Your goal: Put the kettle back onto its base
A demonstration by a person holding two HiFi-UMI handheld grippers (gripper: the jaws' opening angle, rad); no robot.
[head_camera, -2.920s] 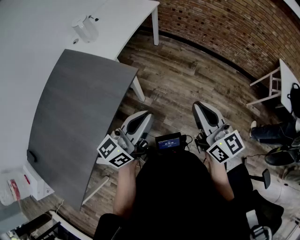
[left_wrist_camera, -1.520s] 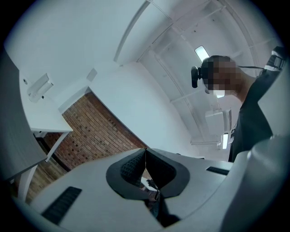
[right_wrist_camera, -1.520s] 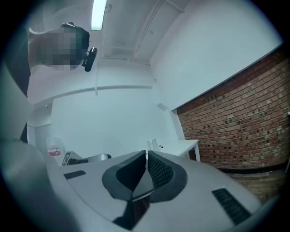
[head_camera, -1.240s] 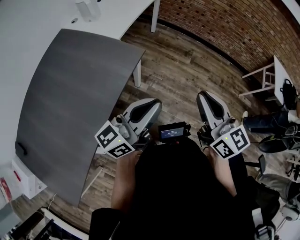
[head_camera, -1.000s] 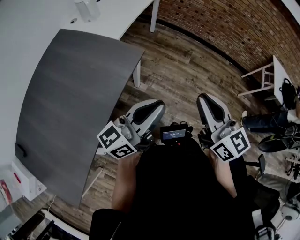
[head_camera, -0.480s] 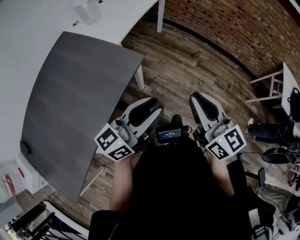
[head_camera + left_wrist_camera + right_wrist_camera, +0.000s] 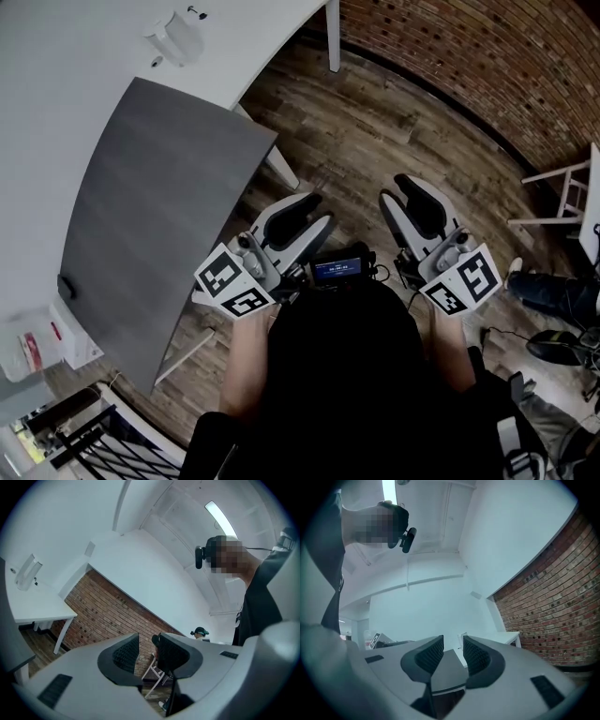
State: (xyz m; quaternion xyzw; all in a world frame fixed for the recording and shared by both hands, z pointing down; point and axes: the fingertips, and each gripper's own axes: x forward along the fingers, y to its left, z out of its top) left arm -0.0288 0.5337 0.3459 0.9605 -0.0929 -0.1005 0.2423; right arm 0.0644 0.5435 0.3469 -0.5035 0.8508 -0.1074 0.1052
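Brick-walled room: the likely kettle (image 7: pixel 175 39) sits on the far white table (image 7: pixel 84 66), well apart from you. Your left gripper (image 7: pixel 319 212) has just been opening and the right gripper (image 7: pixel 401 193) is parted. Both are empty, held level for the approach, I'd judge.

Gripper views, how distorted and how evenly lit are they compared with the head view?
Left gripper view: fisheye circle, black corners, ceiling light glaring. Right gripper view: same vignette, bluish cast, brick wall bowed. Head view: evenly lit, grey table edge curved.
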